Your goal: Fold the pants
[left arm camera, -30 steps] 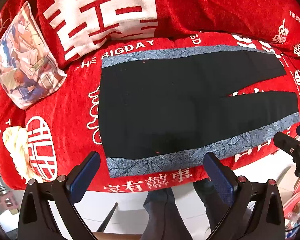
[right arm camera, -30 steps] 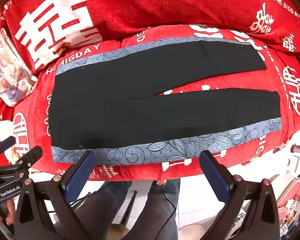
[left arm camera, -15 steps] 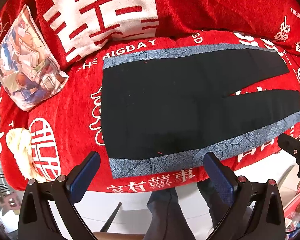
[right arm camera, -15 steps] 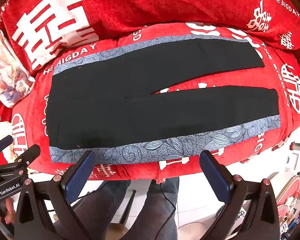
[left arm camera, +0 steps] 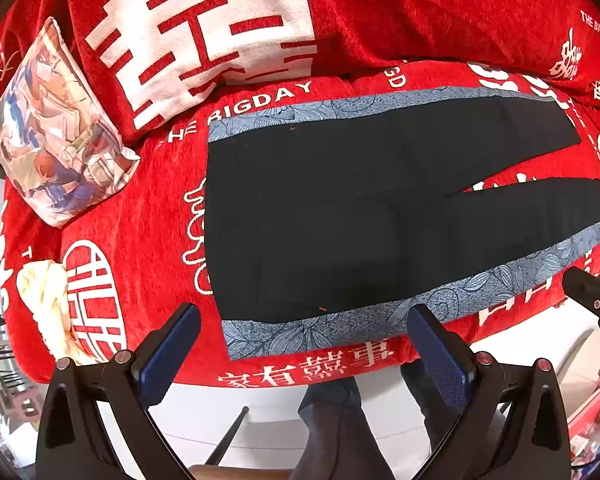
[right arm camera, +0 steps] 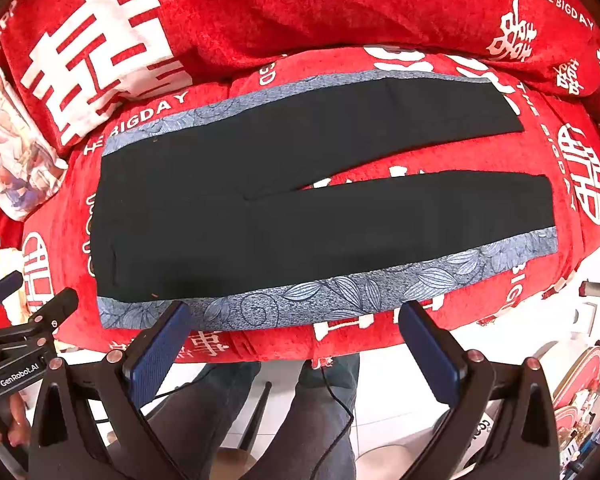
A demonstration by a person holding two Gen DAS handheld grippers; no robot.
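Observation:
Black pants (left arm camera: 340,220) with blue-grey floral side stripes lie flat on a red sofa seat, waist to the left, legs spread apart to the right. They also show in the right wrist view (right arm camera: 300,208). My left gripper (left arm camera: 304,332) is open and empty, hovering at the near stripe by the waist end. My right gripper (right arm camera: 296,328) is open and empty, hovering at the near stripe at mid-leg. The right gripper's tip shows at the right edge of the left wrist view (left arm camera: 592,292). The left gripper shows at the left of the right wrist view (right arm camera: 20,320).
The red sofa cover (left arm camera: 148,240) has white lettering. A printed cushion (left arm camera: 56,128) leans at the back left. A cream cloth (left arm camera: 44,300) lies at the left end. The person's legs (right arm camera: 292,408) stand on the white floor below the sofa's front edge.
Both grippers have moved slightly nearer the sofa's front edge; the pants sit a little lower in both views. The pants have not moved.

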